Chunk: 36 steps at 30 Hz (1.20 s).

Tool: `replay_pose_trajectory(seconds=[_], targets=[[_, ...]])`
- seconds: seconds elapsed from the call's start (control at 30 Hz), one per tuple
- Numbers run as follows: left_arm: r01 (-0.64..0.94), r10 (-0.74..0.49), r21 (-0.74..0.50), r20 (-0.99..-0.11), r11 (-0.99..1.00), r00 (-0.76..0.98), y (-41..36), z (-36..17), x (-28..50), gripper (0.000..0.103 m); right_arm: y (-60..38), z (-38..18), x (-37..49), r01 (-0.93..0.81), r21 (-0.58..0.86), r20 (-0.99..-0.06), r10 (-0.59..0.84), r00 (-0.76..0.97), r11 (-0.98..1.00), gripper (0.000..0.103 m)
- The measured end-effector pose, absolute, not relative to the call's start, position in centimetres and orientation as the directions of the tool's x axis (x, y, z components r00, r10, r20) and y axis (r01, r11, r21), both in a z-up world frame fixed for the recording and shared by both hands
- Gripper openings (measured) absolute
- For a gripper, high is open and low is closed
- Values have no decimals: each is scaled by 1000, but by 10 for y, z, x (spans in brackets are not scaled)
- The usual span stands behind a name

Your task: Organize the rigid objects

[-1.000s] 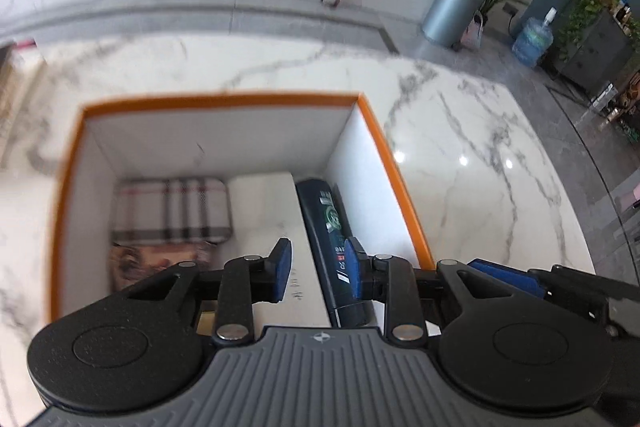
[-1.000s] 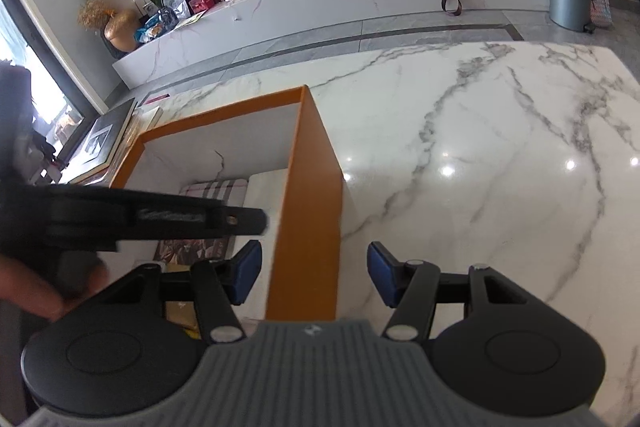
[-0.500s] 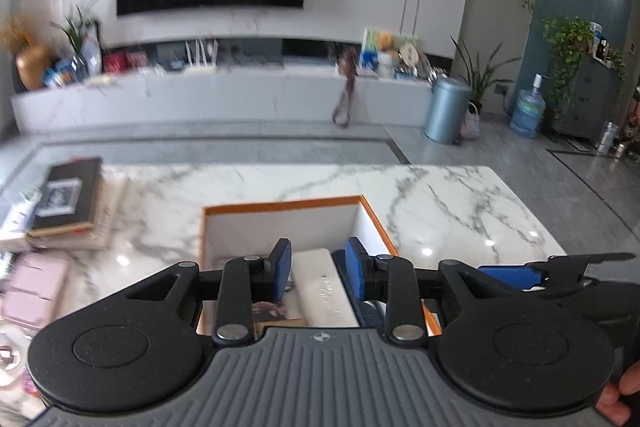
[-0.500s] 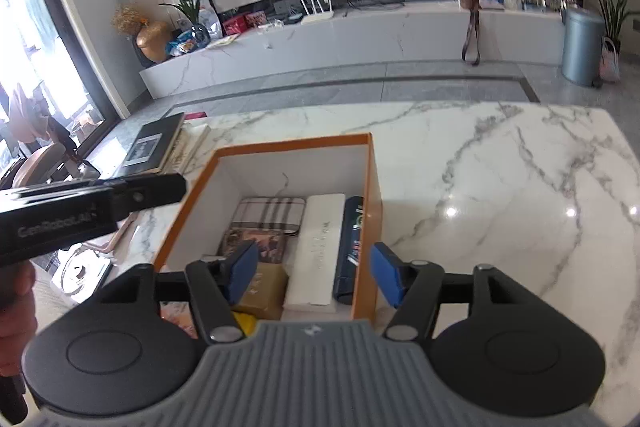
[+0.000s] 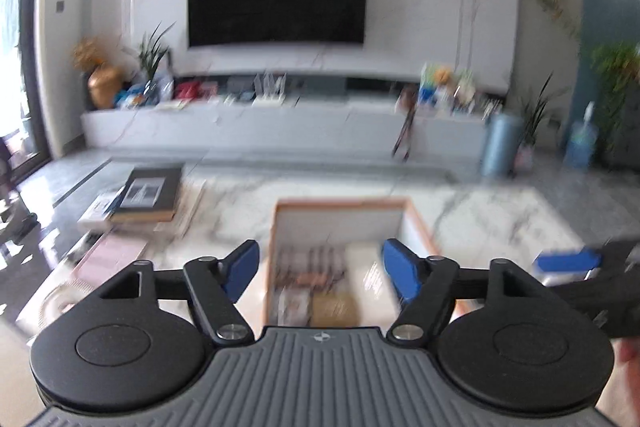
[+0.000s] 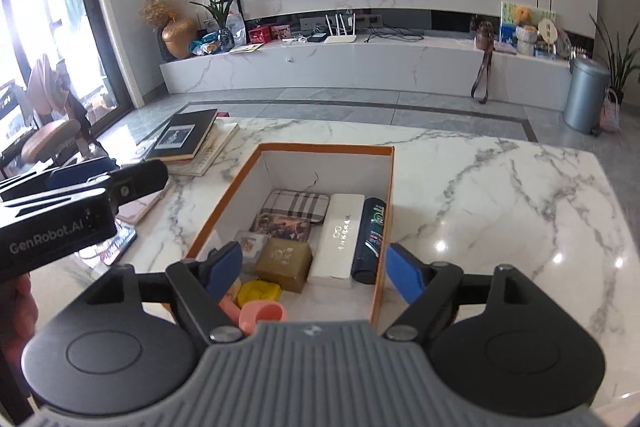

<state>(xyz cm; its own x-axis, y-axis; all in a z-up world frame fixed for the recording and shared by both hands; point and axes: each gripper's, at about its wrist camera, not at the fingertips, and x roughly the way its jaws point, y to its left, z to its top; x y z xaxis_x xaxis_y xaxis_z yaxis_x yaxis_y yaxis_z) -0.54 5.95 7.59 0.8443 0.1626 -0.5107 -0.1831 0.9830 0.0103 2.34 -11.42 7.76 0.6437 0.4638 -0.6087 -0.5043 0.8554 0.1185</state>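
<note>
An orange-rimmed box (image 6: 383, 187) stands on the marble table (image 6: 500, 195). It holds a plaid case (image 6: 296, 205), a white box (image 6: 340, 239), a dark bottle (image 6: 370, 241), a gold box (image 6: 285, 263), a picture card (image 6: 282, 227), a yellow item (image 6: 259, 291) and a pink cup (image 6: 264, 315). My right gripper (image 6: 314, 273) is open and empty, raised above the box's near end. My left gripper (image 5: 320, 273) is open and empty, raised above the box (image 5: 418, 223); this view is blurred. The left gripper also shows in the right wrist view (image 6: 80, 203).
Stacked books (image 6: 186, 139) lie on the table left of the box, with a pink book (image 6: 140, 205) nearer. A TV console (image 6: 360, 67), a grey bin (image 6: 586, 95) and a chair (image 6: 48, 135) stand beyond the table.
Both grippers have lifted up and back from the box. The left gripper's jaws have opened wide. The dark bottle now lies in the box by its right wall.
</note>
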Motion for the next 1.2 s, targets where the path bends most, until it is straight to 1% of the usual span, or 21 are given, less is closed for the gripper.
replay_pose_trajectory(seconds=[0.1, 0.17, 0.33, 0.47, 0.6, 0.87, 1.2], targets=[[-255, 245, 53, -517, 966, 820, 55, 61, -11, 89, -122, 71, 14, -497, 109, -616, 451, 646, 861, 82], [-278, 267, 58, -518, 959, 813, 54, 54, -18, 89, -128, 64, 12, -489, 115, -630, 444, 637, 865, 82], [-253, 190, -29, -577, 967, 794, 55, 36, -28, 89, -138, 47, 3, -476, 124, -649, 434, 625, 871, 82], [-224, 162, -27, -608, 974, 777, 38, 24, -37, 89, -143, 39, -2, -465, 111, -649, 419, 635, 878, 83], [-196, 147, -11, -619, 981, 771, 24, 21, -39, 90, -148, 33, -5, -455, 95, -654, 400, 642, 885, 83], [-208, 156, -8, -635, 978, 757, 22, 14, -35, 90, -145, 25, 0, -453, 93, -667, 394, 633, 887, 85], [-215, 173, 11, -634, 977, 754, 21, 12, -34, 90, -142, 22, 1, -456, 85, -672, 389, 630, 886, 85]])
